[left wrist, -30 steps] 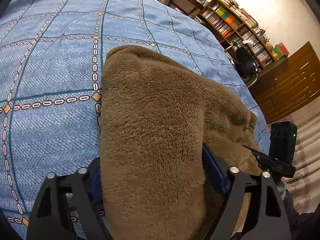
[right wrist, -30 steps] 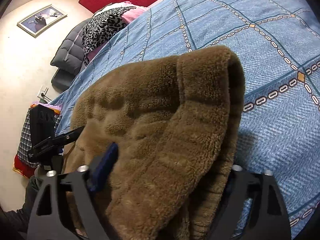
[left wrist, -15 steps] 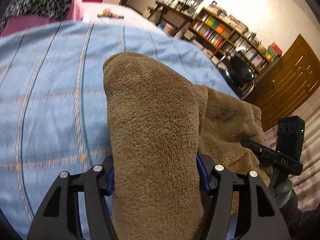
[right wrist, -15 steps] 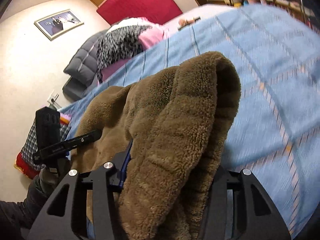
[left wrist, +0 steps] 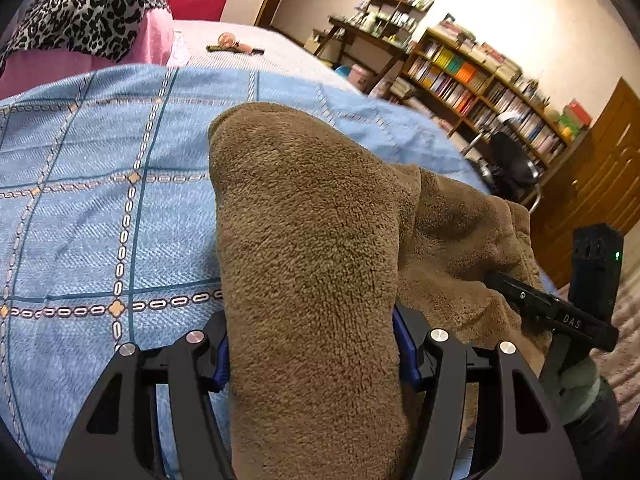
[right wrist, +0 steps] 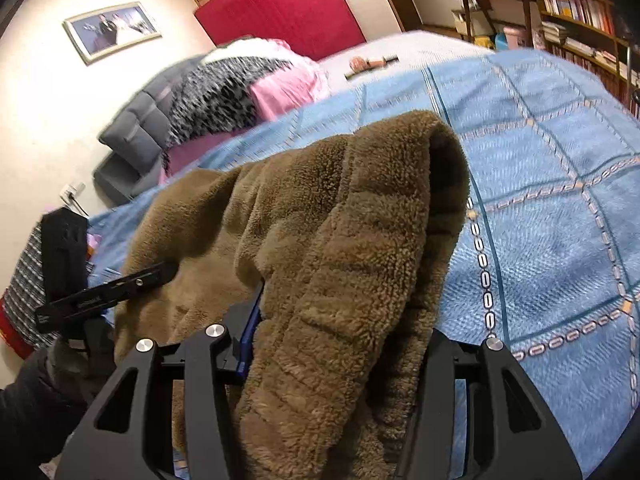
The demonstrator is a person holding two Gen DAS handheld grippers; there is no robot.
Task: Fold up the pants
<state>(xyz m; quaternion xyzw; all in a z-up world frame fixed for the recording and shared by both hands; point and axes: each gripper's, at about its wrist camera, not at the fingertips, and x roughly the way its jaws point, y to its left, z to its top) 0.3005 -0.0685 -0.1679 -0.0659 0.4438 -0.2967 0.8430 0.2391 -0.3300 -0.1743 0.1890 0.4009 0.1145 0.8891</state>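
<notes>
The brown fleece pants [left wrist: 312,248] lie on the blue patterned bedspread [left wrist: 92,216]. My left gripper [left wrist: 312,356] is shut on one end of them, and the cloth drapes over its blue pads. My right gripper [right wrist: 336,344] is shut on the other end of the pants [right wrist: 344,240], lifted off the bedspread [right wrist: 560,220]. The right gripper also shows at the right of the left wrist view [left wrist: 560,312]. The left gripper shows at the left of the right wrist view [right wrist: 100,292]. The fingertips are hidden under the fleece.
A leopard-print cloth on pink bedding [left wrist: 84,12] lies at the head of the bed. Bookshelves [left wrist: 480,80], a desk chair [left wrist: 512,164] and a wooden cabinet [left wrist: 600,180] stand to the right. A dark folded quilt [right wrist: 136,136] lies by the wall.
Both grippers have closed on the pants and lifted the held edge off the bed. The views have tilted up, so more of the room shows.
</notes>
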